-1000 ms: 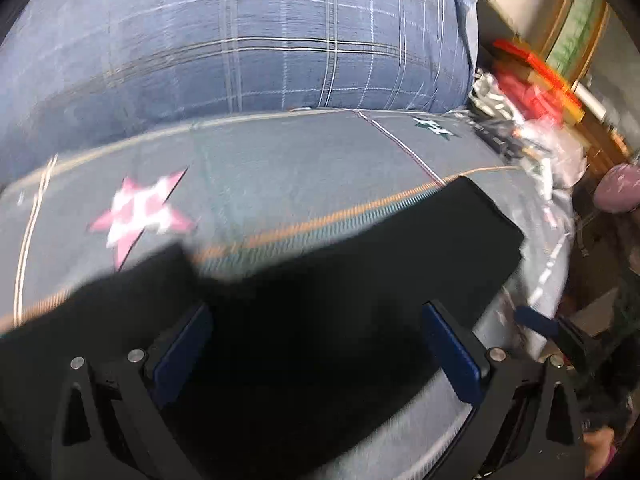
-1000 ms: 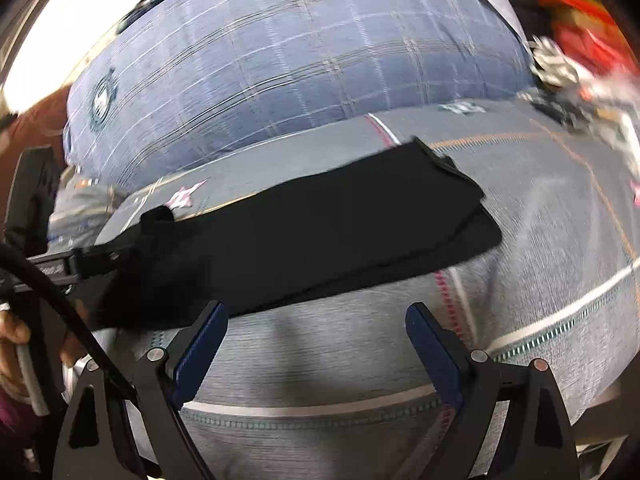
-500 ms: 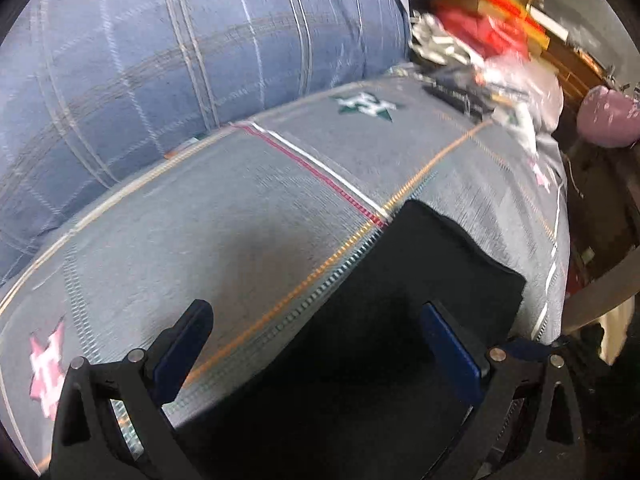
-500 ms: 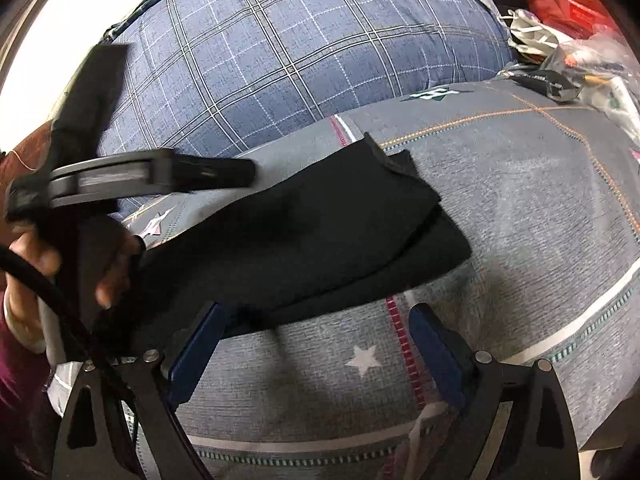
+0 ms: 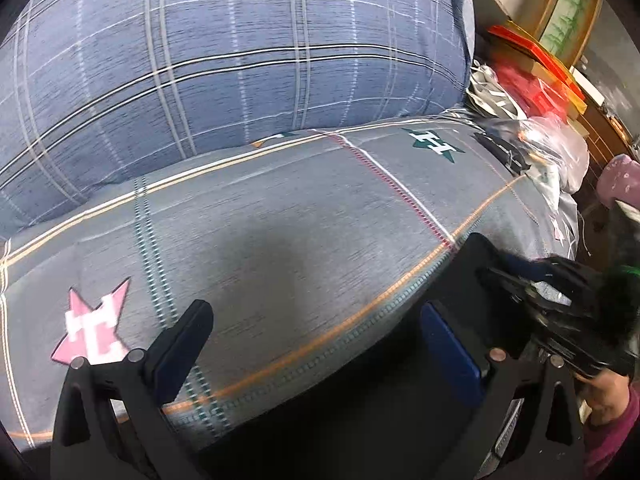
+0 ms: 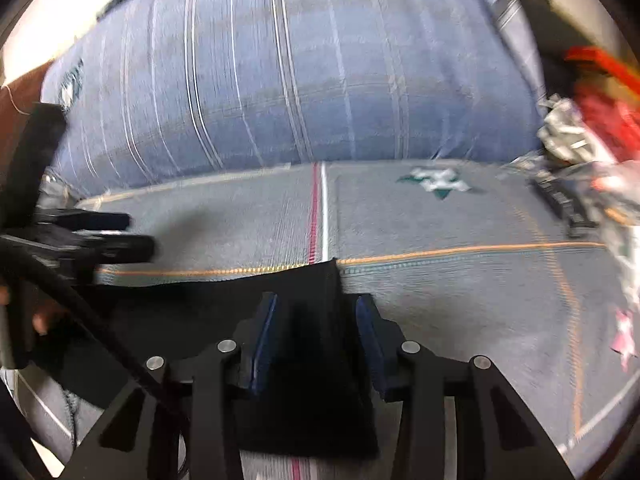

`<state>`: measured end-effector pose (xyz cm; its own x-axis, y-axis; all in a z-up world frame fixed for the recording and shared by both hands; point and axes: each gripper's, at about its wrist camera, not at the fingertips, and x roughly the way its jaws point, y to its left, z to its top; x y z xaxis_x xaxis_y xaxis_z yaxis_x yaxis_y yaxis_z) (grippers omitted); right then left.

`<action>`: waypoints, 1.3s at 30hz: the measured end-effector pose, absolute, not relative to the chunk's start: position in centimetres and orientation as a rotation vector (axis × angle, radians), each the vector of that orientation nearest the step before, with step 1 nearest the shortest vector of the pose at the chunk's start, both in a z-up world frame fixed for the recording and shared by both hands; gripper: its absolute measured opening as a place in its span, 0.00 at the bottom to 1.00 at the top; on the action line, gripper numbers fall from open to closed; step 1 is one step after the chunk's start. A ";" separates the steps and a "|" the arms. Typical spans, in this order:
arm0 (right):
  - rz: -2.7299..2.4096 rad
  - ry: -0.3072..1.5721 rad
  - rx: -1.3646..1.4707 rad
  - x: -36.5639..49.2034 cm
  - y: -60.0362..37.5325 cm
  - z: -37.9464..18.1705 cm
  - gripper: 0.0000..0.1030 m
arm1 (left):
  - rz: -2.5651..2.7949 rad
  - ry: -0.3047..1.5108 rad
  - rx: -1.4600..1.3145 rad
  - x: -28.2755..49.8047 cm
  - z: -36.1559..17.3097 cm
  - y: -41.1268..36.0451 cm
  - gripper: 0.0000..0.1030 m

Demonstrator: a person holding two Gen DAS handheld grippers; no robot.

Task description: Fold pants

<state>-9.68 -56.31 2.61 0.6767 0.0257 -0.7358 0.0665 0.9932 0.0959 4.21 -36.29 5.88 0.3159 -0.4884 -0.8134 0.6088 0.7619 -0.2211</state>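
- The black pants point(image 6: 312, 320) lie on the bed point(image 6: 440, 300), a dark strip along its near edge, with the long axis running left to right across the right wrist view.
- One end of the strip, with its corner, sits directly between the fingers of the right tongs point(image 6: 316, 320). Those jaws are closing around the cloth, though the pads do not visibly press it yet.
- The left tongs point(image 5: 316, 344) are spread wide and grasp nothing. In their own view the pants point(image 5: 380, 420) lie just below and to the right of them.
- The right hand is nearer to this end, so the coming fold likely turns on carrying it along the strip toward the left tongs.
- Behind the pants a blue plaid quilt point(image 5: 240, 60) is heaped on the bed, and red boxes point(image 5: 536, 76) and bags crowd the right side.
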 end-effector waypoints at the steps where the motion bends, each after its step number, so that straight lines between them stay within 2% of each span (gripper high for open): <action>1: -0.033 0.849 0.089 -9.1 -56.1 2.2 0.19 | -0.716 1.017 0.138 4.3 5.9 -36.0 1.00; 2: -0.041 0.854 0.077 -9.0 -56.1 1.9 0.07 | -0.712 1.017 0.141 4.2 5.9 -35.9 1.00; 9: -0.106 0.756 0.067 -14.1 -56.6 5.4 0.05 | -0.745 0.999 0.119 3.6 6.4 -36.6 1.00; 13: -0.105 0.811 0.145 -12.9 -57.5 2.2 0.07 | -0.779 1.024 0.120 2.6 6.0 -38.3 1.00; 15: -0.115 0.786 0.198 -13.1 -58.2 2.4 0.10 | -0.822 1.026 0.130 2.0 6.2 -39.1 1.00; 16: -0.123 0.773 0.227 -13.6 -58.5 3.0 0.20 | -0.852 1.021 0.146 1.6 6.4 -39.5 1.00; 17: -0.128 0.756 0.257 -14.6 -58.8 3.7 0.37 | -0.872 1.014 0.162 1.4 6.5 -39.9 1.00; 19: -0.123 0.711 0.310 -17.2 -58.9 5.2 0.57 | -0.932 1.000 0.203 1.0 6.6 -41.2 1.00; 20: -0.082 0.692 0.350 -18.9 -58.6 5.6 0.60 | -0.951 1.007 0.216 1.0 6.5 -41.7 1.00; 28: -0.011 0.817 0.423 -21.4 -56.4 1.1 0.60 | -1.056 1.061 0.226 1.4 4.8 -46.5 1.00; 34: 0.006 0.756 0.477 -21.0 -56.4 0.3 0.60 | -1.126 1.083 0.243 1.5 4.2 -49.7 1.00; 39: 0.019 0.702 0.525 -21.2 -56.4 0.1 0.66 | -1.168 1.109 0.253 1.4 3.2 -51.6 1.00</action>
<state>-21.16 -56.43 0.06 0.7691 0.1891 -0.6105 0.1564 0.8705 0.4666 1.41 -51.56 3.24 -0.0340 -0.6030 -0.7970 0.8270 0.4309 -0.3612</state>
